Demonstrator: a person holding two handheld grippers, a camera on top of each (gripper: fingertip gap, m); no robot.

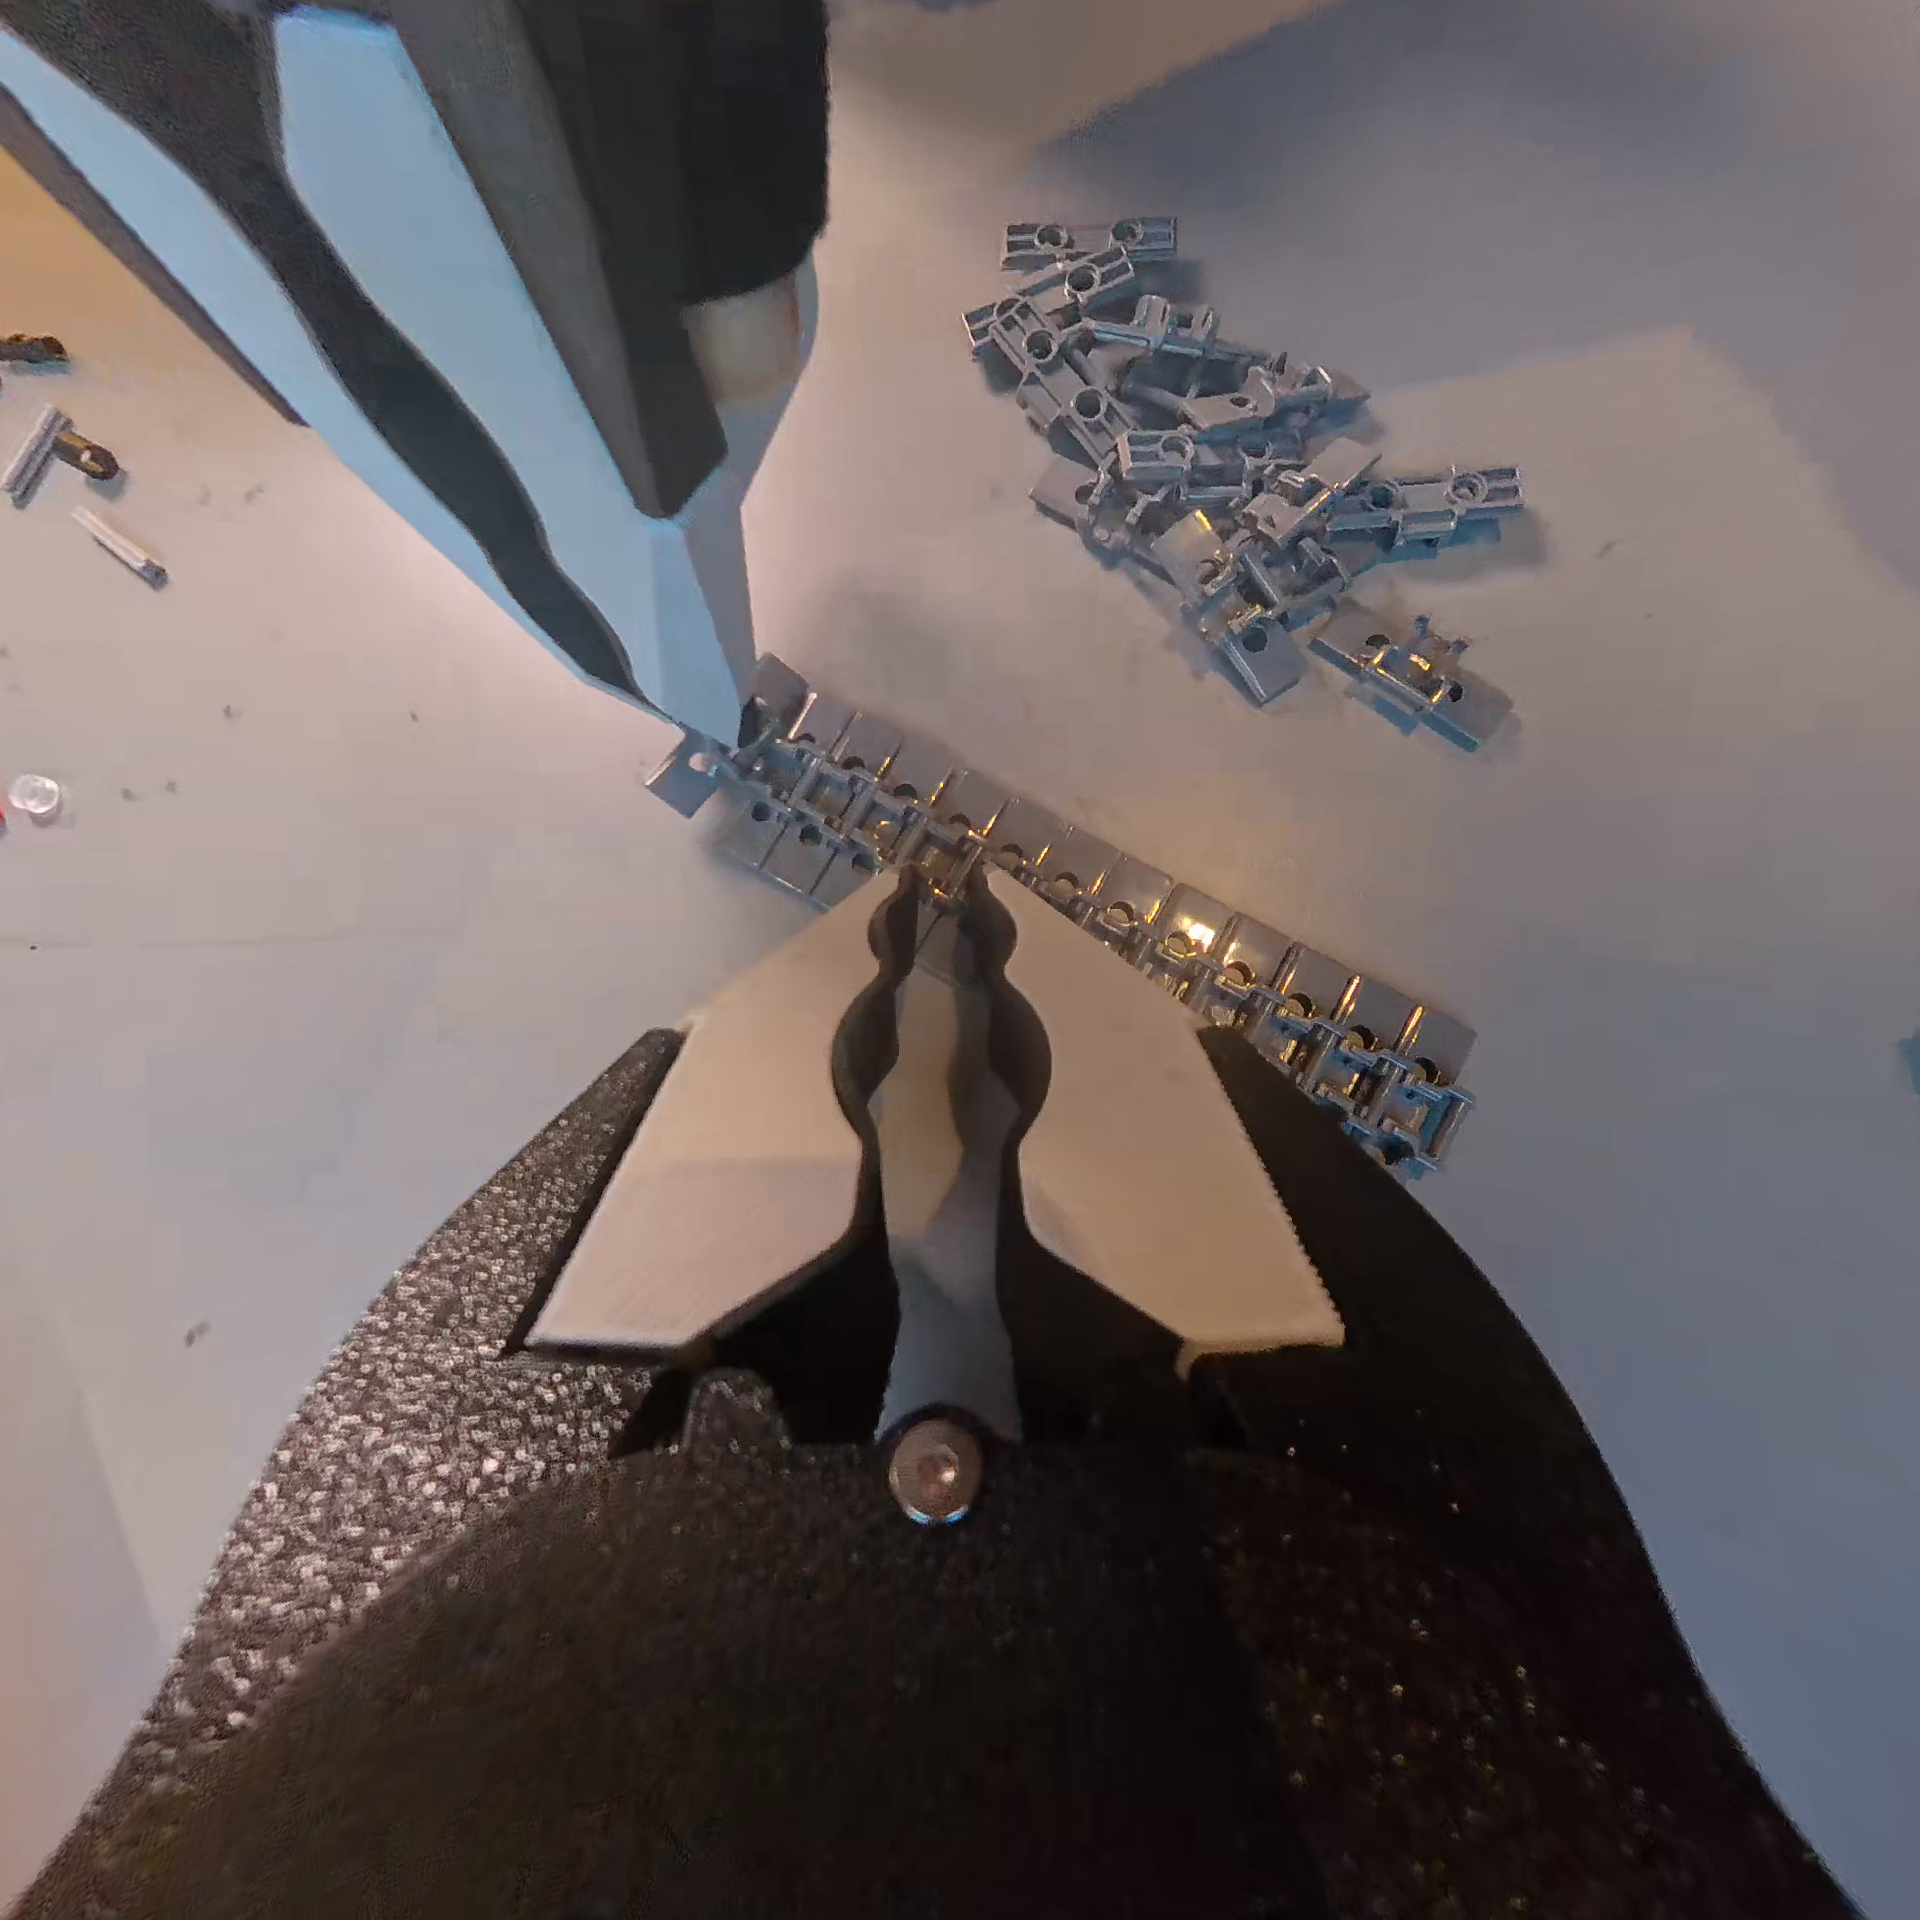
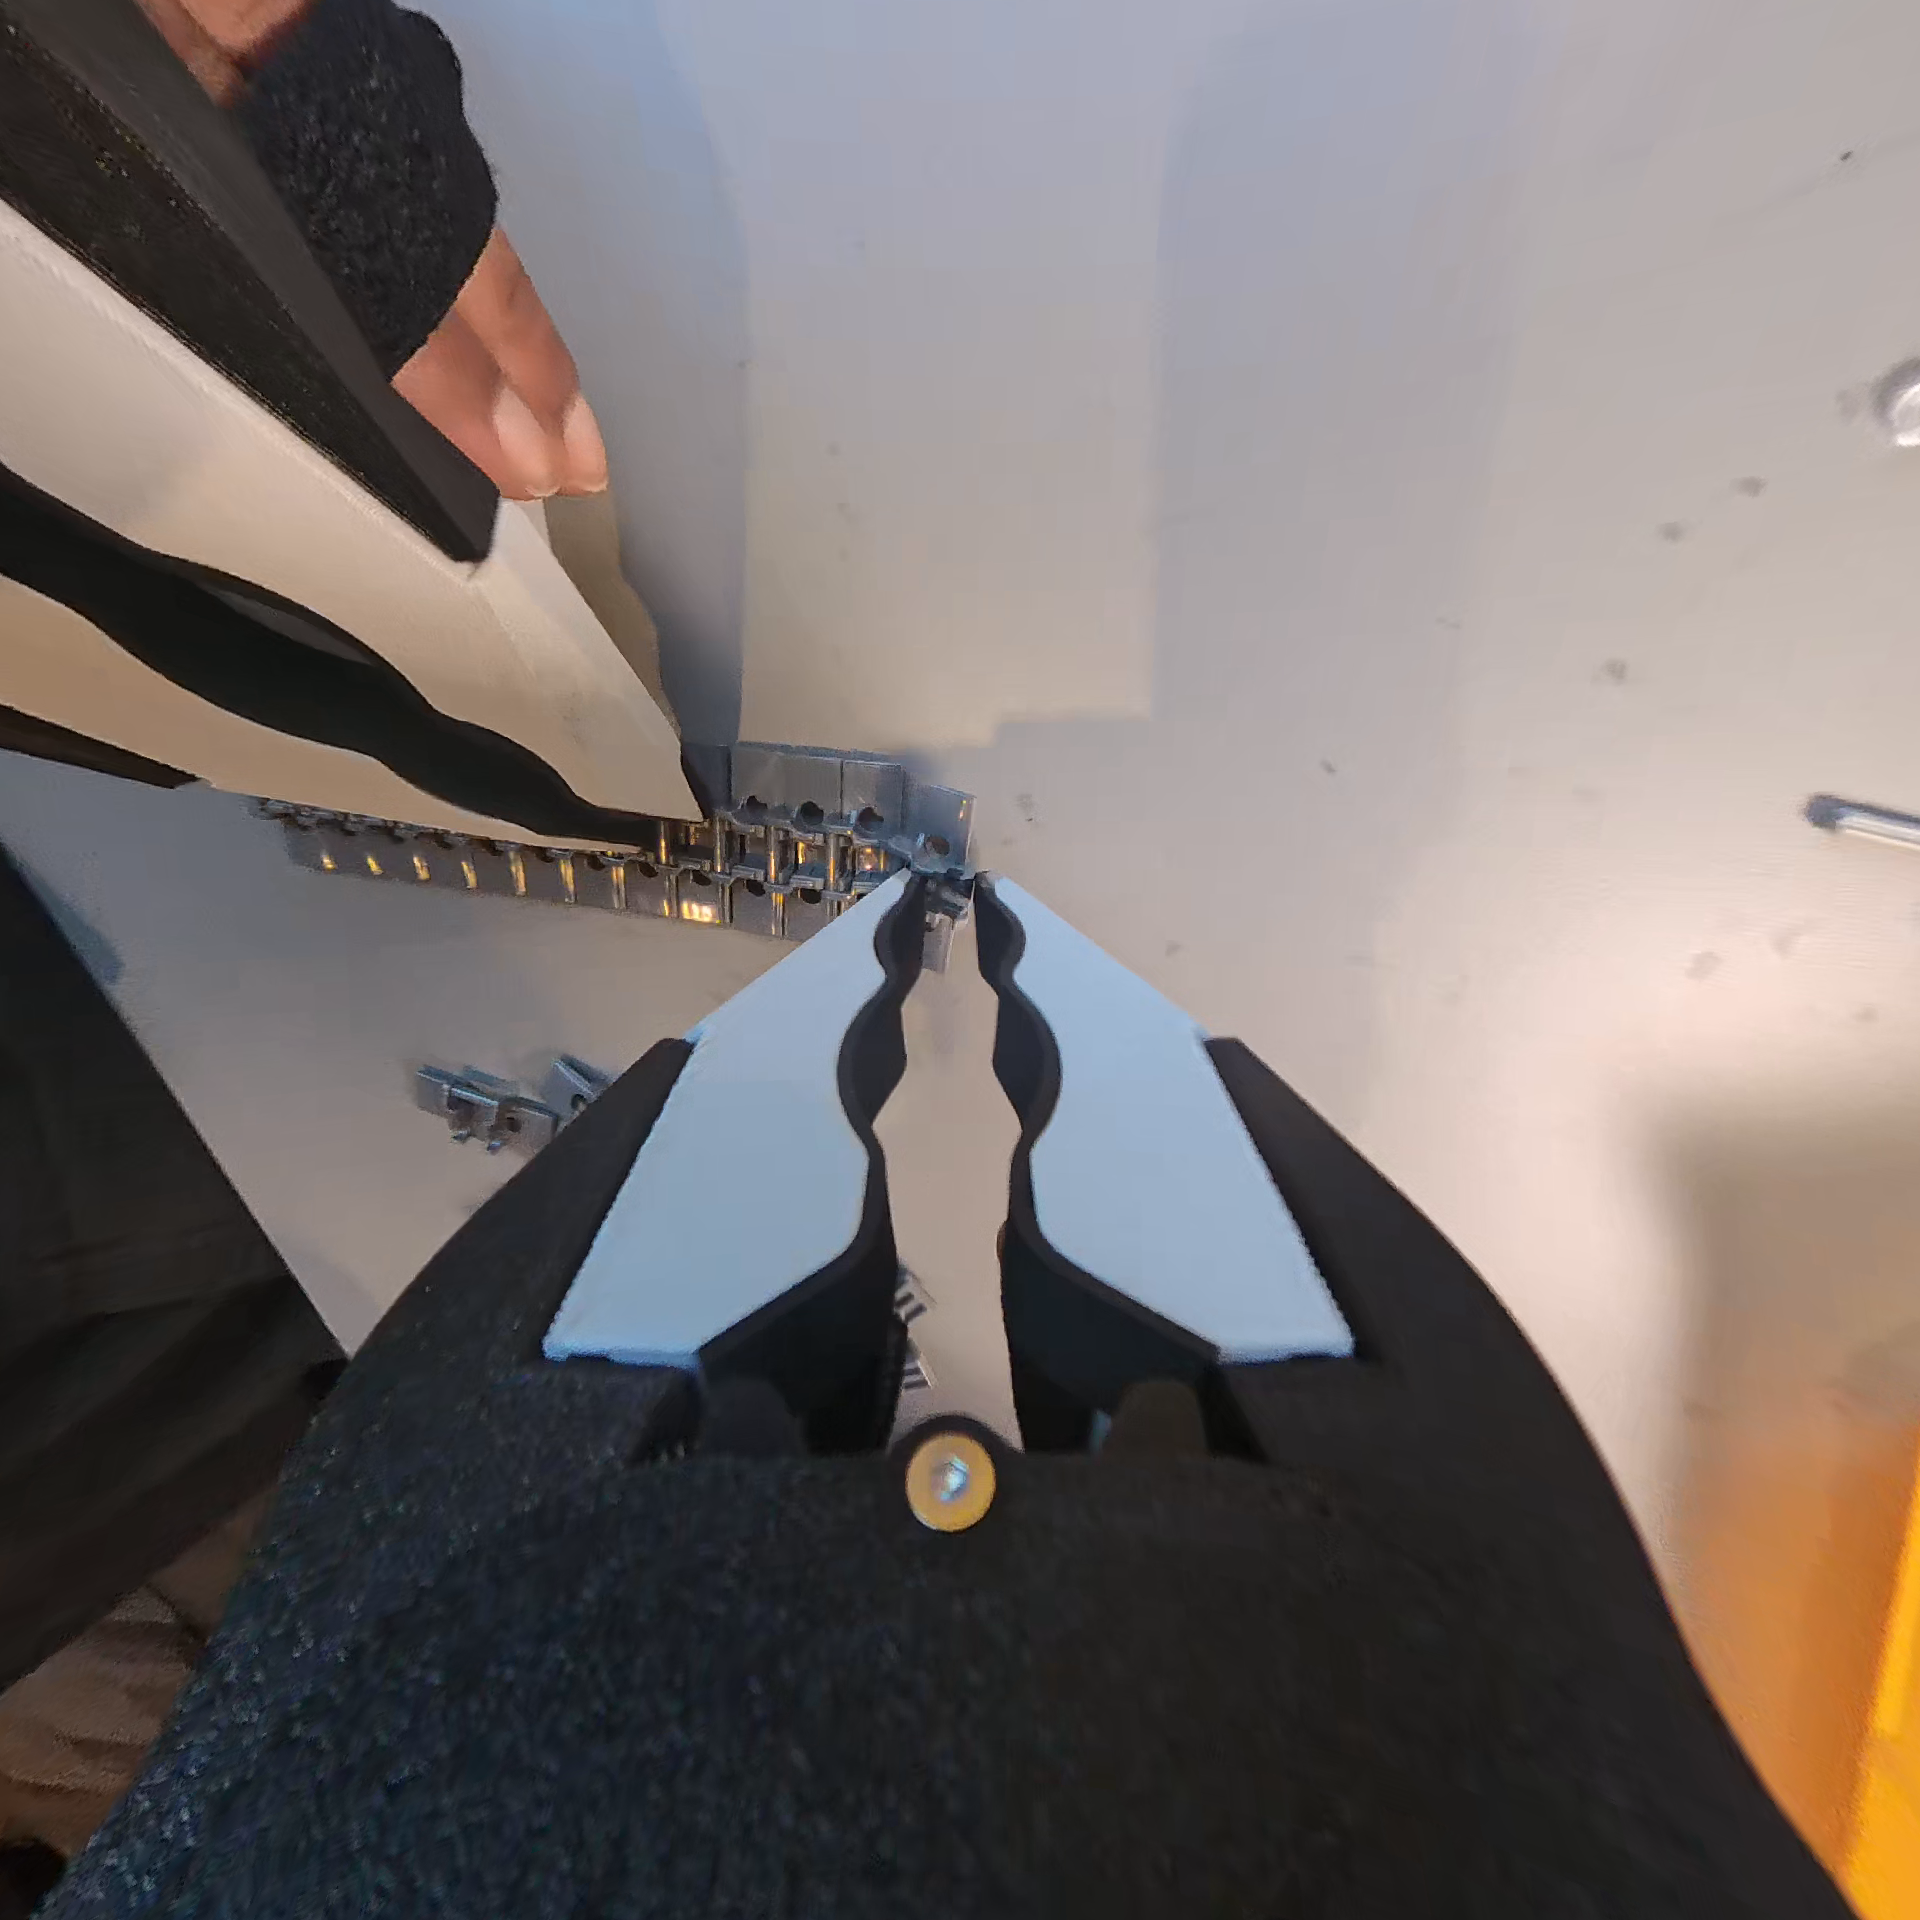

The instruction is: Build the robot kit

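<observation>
On matte white table point(image 1: 312, 1039), both tools point(image 1: 940, 883) point(image 2: 945, 883) clenched on ridged grey link chain point(image 1: 1195, 935).

It looked like a workshop or assembly bench. A plain white surface point(image 1: 1558, 935), scuffed and speckled with small dark marks, carried nothing domestic. A loose pile of grey plastic links point(image 1: 1236, 457) lay on it, near a long chain point(image 1: 1143, 925) of the same links snapped together. Small stray parts point(image 1: 62, 457) were scattered at one side, and a metal pin point(image 2: 1865, 821) lay apart. A yellow edge point(image 2: 1886, 1714) bordered the surface.
</observation>
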